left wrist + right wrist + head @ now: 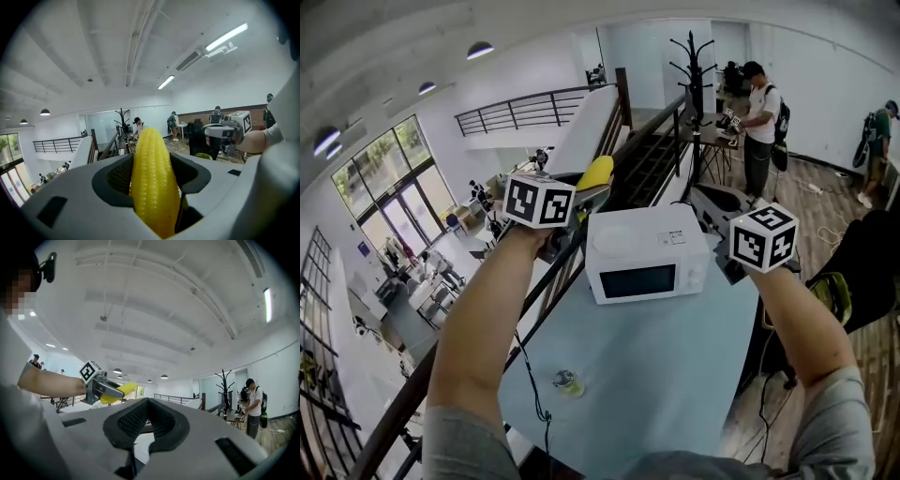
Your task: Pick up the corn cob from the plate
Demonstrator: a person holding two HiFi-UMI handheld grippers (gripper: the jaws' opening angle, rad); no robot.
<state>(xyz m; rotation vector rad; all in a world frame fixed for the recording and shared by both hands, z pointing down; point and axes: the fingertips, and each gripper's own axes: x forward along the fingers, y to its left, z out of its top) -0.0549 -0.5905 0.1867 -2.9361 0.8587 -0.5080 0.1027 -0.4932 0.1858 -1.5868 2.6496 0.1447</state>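
Observation:
The yellow corn cob (152, 183) stands lengthwise between the dark pads of my left gripper (152, 161), which is shut on it. In the head view the left gripper (584, 194) is raised high over the table's left edge, and the corn cob (595, 172) sticks out beyond it. My right gripper (701, 195) is held up at the same height, to the right of the microwave. Its jaws (147, 420) are closed together with nothing between them. The right gripper view shows the left gripper (104, 389) with the corn cob (123, 390) off to its left. No plate shows in any view.
A white microwave (646, 253) stands on the light blue table (675, 347) beneath both grippers. A small object (567, 382) lies near the table's front left. A railing (534, 291) runs along the left. People stand at desks at the back right (759, 122).

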